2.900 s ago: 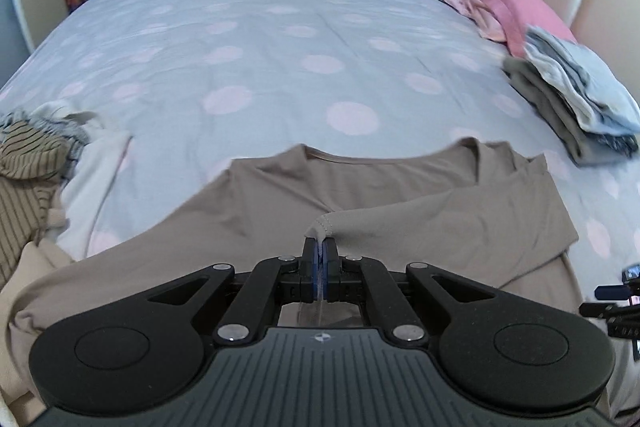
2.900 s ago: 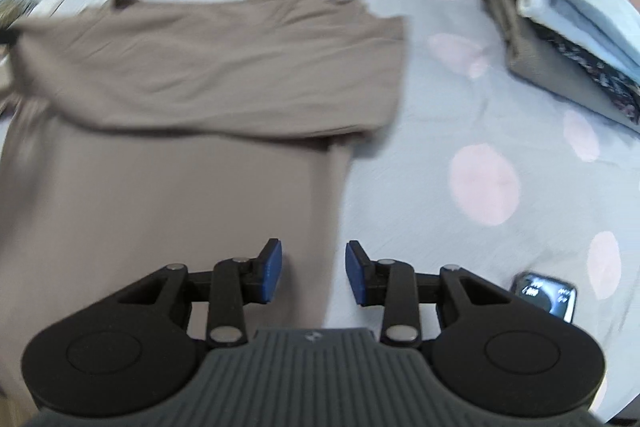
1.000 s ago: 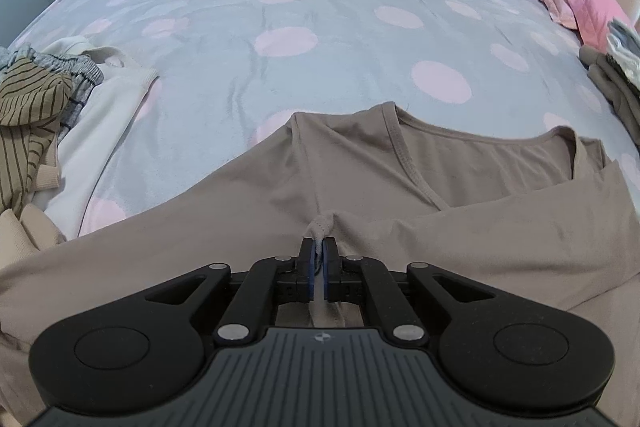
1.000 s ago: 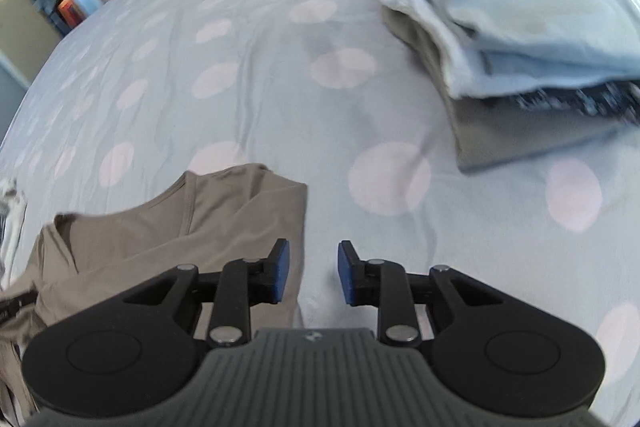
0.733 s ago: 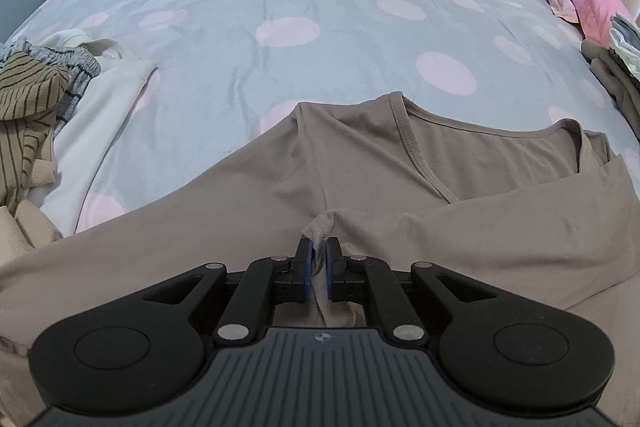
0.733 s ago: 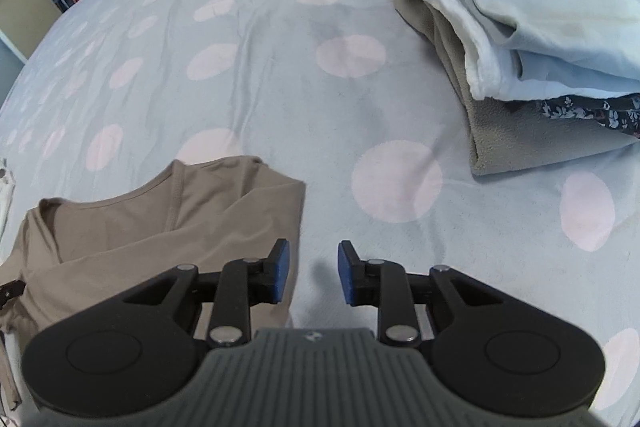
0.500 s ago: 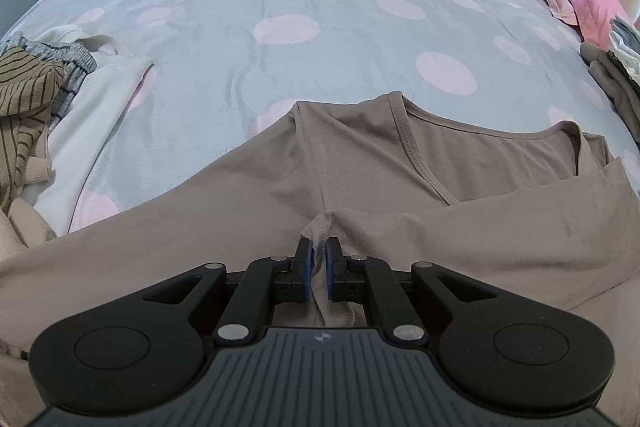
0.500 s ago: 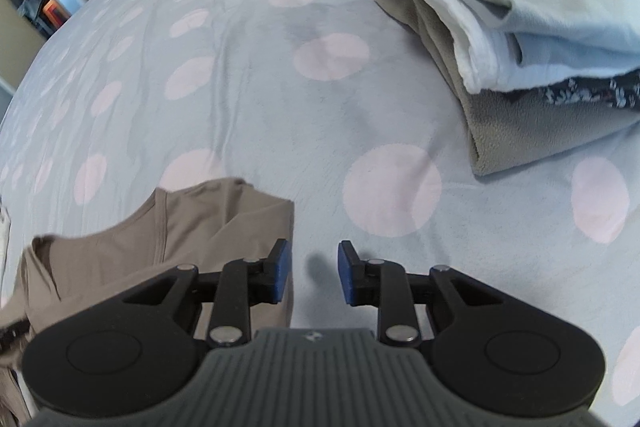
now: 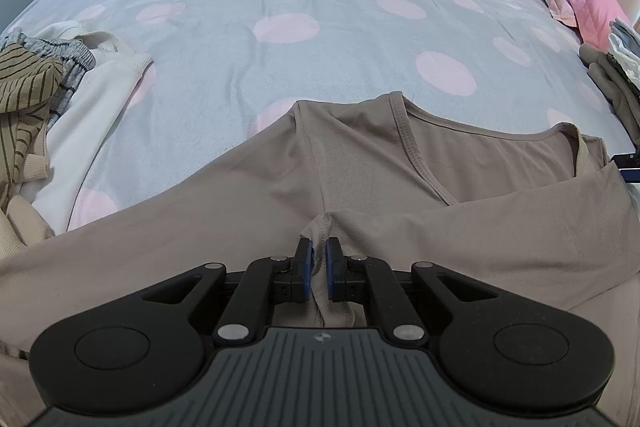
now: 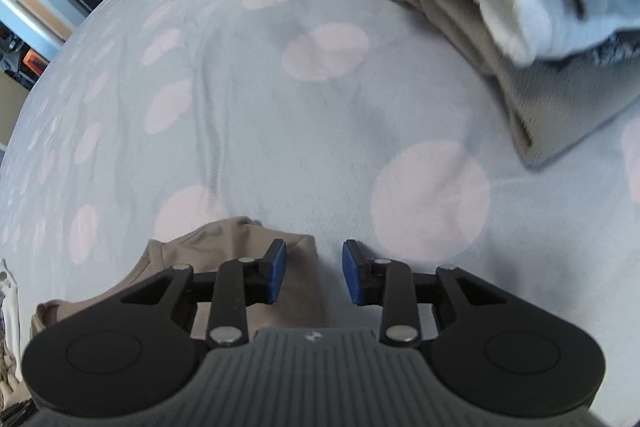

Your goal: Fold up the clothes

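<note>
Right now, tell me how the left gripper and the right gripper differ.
The left gripper is nearly shut, pinching a fold of the tan shirt; the right gripper stands wider, jaws opening, pinching nothing. The left sits over the shirt's middle below the neckline; the right sits at the shirt's edge, half over the dotted bedspread. Both have blue pads and point down at the bed.

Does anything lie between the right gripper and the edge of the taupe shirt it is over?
Nothing visible does. The right gripper, jaws opening, sits right over the taupe shirt at its edge, with only bare polka-dot bedspread around it; the folded pile lies well beyond.
</note>
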Demonstrator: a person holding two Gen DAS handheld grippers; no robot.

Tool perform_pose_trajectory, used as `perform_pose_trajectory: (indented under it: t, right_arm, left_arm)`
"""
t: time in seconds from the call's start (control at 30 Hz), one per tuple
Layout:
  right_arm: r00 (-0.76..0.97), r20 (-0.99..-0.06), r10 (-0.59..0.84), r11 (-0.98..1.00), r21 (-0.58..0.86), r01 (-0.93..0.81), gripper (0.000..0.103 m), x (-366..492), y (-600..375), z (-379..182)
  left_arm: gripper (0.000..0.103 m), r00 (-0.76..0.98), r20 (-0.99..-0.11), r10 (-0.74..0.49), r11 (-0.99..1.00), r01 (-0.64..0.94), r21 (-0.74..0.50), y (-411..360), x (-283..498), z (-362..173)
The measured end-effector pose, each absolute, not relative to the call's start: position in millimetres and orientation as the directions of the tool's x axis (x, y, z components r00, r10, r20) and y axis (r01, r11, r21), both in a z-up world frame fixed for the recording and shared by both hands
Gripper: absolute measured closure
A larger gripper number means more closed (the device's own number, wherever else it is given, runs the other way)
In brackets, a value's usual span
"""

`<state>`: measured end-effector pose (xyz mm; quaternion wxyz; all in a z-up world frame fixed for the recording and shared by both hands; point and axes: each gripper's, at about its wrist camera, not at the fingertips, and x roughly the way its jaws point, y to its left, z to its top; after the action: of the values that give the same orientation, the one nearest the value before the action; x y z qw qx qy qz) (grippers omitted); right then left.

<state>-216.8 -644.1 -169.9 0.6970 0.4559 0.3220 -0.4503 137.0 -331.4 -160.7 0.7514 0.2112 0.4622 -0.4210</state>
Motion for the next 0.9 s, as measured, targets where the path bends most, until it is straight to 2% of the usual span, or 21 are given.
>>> perform_pose_trajectory:
  t: [0.03, 0.07, 0.13, 0.17, 0.3, 0.53, 0.63, 0.8, 0.9]
  right_arm:
    - [0.395, -0.855, -0.336, 0.185, 0.351, 0.918, 0.074, -216, -644, -169]
    - [0.41, -0.85, -0.33, 0.198, 0.362, 0.911, 0.09, -214, -643, -167]
    - [0.411, -0.846, -0.339, 0.21, 0.358, 0.91, 0.1, -212, -641, -164]
    - [0.407, -0.845, -0.347, 0.215, 0.351, 0.911, 0.101, -211, -640, -161]
    - [0.289, -0.853, -0.435, 0.172, 0.236, 0.956, 0.102, -215, -640, -155]
    - [0.28, -0.866, -0.415, 0.175, 0.225, 0.958, 0.101, -215, -642, -159]
    - [0.255, -0.861, -0.44, 0.18, 0.193, 0.964, 0.096, -216, -638, -152]
    - [0.27, -0.862, -0.43, 0.202, 0.2, 0.959, 0.09, -224, -626, -140]
    - [0.279, -0.869, -0.409, 0.234, 0.195, 0.952, 0.081, -226, -612, -136]
  left_arm:
    - [0.099, 0.217, -0.872, -0.438, 0.555, 0.829, -0.072, -332, 137, -161]
    - [0.099, 0.217, -0.872, -0.439, 0.553, 0.83, -0.072, -332, 137, -161]
    - [0.099, 0.219, -0.87, -0.442, 0.549, 0.833, -0.069, -332, 136, -160]
    - [0.099, 0.22, -0.867, -0.446, 0.544, 0.836, -0.068, -333, 135, -160]
    - [0.1, 0.229, -0.859, -0.457, 0.535, 0.843, -0.06, -334, 132, -159]
    - [0.098, 0.24, -0.839, -0.488, 0.55, 0.831, -0.082, -331, 137, -155]
    - [0.09, 0.246, -0.825, -0.508, 0.557, 0.825, -0.096, -324, 141, -145]
    - [0.086, 0.188, -0.837, -0.514, 0.538, 0.83, -0.144, -308, 144, -139]
    - [0.079, 0.132, -0.845, -0.517, 0.527, 0.828, -0.193, -301, 140, -146]
